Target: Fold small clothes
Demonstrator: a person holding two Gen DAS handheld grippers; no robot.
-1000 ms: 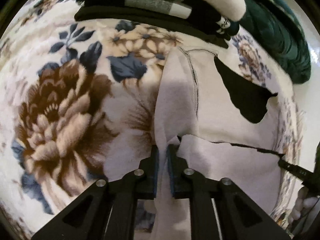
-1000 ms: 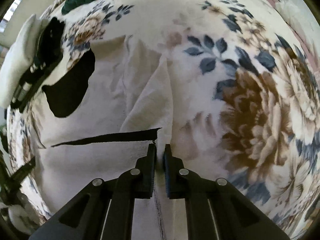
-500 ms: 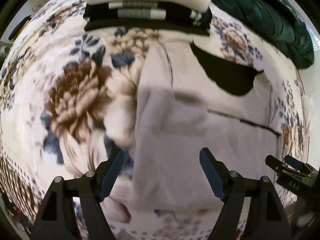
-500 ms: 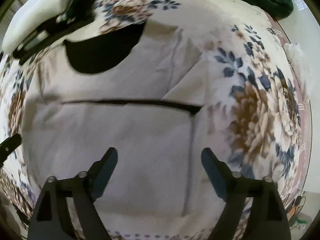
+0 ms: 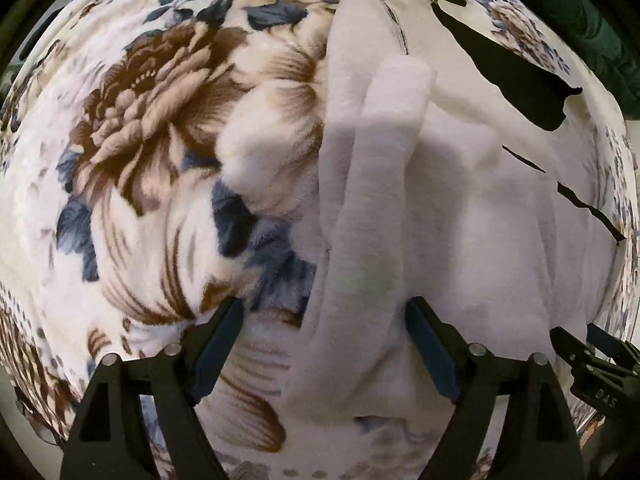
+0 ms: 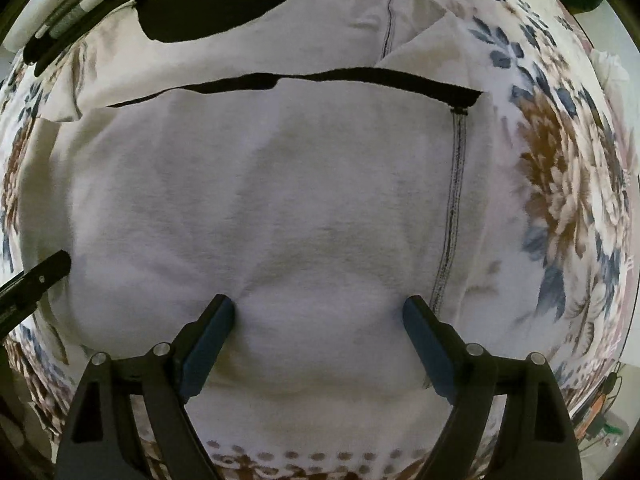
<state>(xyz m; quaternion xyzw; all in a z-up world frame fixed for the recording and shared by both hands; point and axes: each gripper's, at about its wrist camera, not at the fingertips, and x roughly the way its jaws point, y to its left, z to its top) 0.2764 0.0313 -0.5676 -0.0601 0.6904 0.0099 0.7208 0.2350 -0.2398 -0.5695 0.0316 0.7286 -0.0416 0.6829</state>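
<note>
White garment [image 6: 320,208] lay folded on floral blanket [image 5: 132,128]. Left gripper [image 5: 324,332] and right gripper [image 6: 318,332] hovered empty, fingers spread wide, probably positioning for next fold.

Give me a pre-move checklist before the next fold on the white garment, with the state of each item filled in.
1. Left gripper open and free of cloth: ok, jaws spread wide.
2. Right gripper open and free of cloth: ok, jaws spread wide.
3. White garment lying flat on the floral blanket: not ok, the left wrist view shows a bunched ridge along one side.
4. Folded edge with black trim straight across: ok, roughly.
5. Stack of folded clothes apart from the garment: cannot tell, only its edge shows.
6. Grippers apart from each other: ok.
</note>
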